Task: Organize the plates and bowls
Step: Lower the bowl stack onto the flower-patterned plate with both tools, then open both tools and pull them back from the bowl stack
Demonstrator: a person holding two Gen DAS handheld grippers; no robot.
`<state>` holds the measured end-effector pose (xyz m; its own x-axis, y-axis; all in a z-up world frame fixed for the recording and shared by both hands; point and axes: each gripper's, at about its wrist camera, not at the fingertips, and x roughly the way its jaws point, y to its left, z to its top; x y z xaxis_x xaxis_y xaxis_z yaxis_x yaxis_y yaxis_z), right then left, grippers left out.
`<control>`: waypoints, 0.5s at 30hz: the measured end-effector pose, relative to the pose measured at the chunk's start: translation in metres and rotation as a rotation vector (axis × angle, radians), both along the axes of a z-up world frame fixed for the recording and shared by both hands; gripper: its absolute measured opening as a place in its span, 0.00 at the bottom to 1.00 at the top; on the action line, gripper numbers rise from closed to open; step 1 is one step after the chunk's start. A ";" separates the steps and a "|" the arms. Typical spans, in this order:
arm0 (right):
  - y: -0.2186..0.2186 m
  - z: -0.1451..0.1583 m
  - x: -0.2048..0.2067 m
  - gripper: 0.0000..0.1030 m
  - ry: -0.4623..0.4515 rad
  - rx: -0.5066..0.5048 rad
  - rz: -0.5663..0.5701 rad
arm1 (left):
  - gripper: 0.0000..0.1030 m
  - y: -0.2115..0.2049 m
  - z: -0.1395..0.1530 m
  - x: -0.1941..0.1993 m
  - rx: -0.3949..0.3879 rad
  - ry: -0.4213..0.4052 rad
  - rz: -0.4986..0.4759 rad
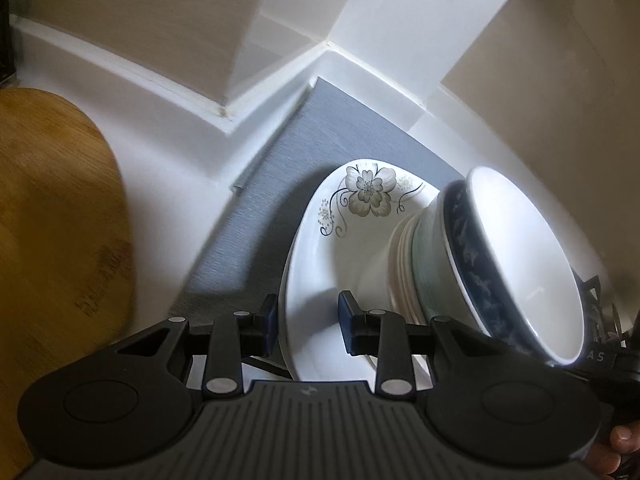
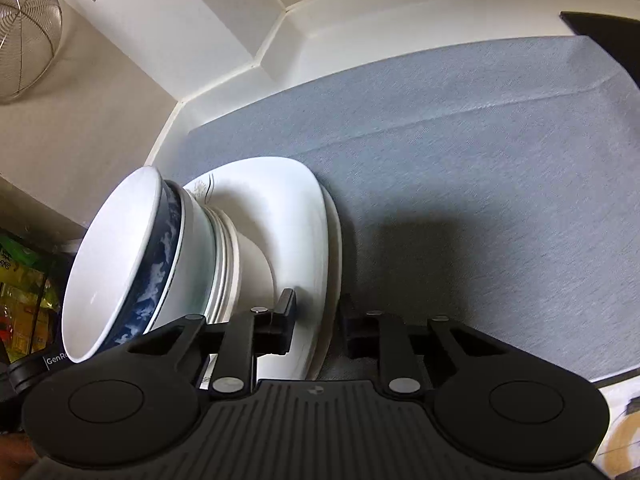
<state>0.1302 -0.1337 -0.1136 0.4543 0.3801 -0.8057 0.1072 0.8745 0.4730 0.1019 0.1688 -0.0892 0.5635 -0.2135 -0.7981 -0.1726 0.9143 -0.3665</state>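
A stack of plates [image 1: 320,272] lies on a grey mat [image 1: 340,128]; the top plate is white with a grey flower. Several nested bowls [image 1: 520,260] stand on it, the top one white inside with a blue patterned outside. My left gripper [image 1: 308,328] straddles the near rim of the plates, one pad under it and one on the top plate, and looks shut on it. From the other side, my right gripper [image 2: 318,326] has the rim of the plates [image 2: 280,208] filling the gap between its fingers. The bowls [image 2: 116,260] rise just to its left.
The grey mat [image 2: 480,160] runs into a white wall corner. A wooden board [image 1: 52,220] lies to the left. A wire strainer [image 2: 24,36] hangs on the wall, and colourful packets [image 2: 24,280] sit behind the bowls. A person's finger [image 1: 624,436] shows at the right edge.
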 end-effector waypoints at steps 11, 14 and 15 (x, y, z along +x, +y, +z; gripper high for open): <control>-0.063 0.004 -0.011 0.20 -0.014 -0.022 -0.042 | 0.35 -0.068 -0.002 0.013 0.009 -0.009 -0.058; -0.083 0.005 -0.017 0.19 -0.017 -0.028 -0.058 | 0.35 -0.090 -0.002 0.014 0.034 -0.033 -0.081; -0.089 0.005 -0.017 0.19 -0.017 -0.026 -0.063 | 0.36 -0.097 -0.001 0.014 0.059 -0.040 -0.088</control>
